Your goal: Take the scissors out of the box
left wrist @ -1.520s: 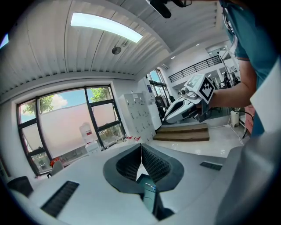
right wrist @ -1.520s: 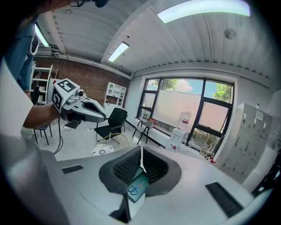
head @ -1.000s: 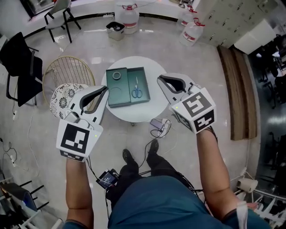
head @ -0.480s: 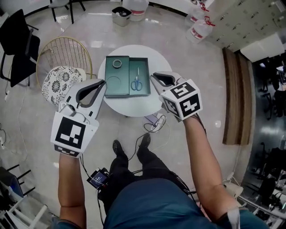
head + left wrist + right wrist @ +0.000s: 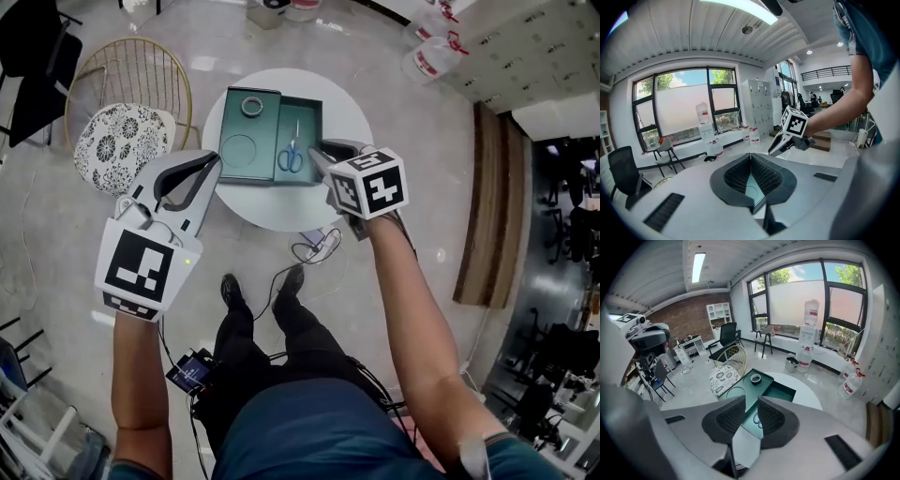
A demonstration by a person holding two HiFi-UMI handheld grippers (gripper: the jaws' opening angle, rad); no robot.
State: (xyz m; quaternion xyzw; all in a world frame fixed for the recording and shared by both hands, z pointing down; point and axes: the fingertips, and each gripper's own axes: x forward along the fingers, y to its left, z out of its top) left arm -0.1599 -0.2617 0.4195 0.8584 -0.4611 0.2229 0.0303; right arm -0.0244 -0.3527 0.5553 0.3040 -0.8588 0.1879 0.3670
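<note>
Glossy pale floor (image 5: 450, 187) surrounds a small round white table (image 5: 352, 112), seen from above; a wire chair (image 5: 131, 70) with a patterned cushion (image 5: 117, 145) stands off to one side, water jugs (image 5: 429, 58) beyond. On the table lies an open green box (image 5: 272, 181). The scissors (image 5: 291, 157) (blue handles toward me) lie in its deeper half, just ahead of and below the right gripper (image 5: 321, 152), whose jaws stand slightly parted with nothing between them; the handles show through their gap. The left gripper (image 5: 208, 169) hangs beside the box, jaw tips pressed together, empty. I judge this the approach: nothing is lifted yet. Next I would lower the right jaws into the box and close them on the scissors without catching the box wall.
</note>
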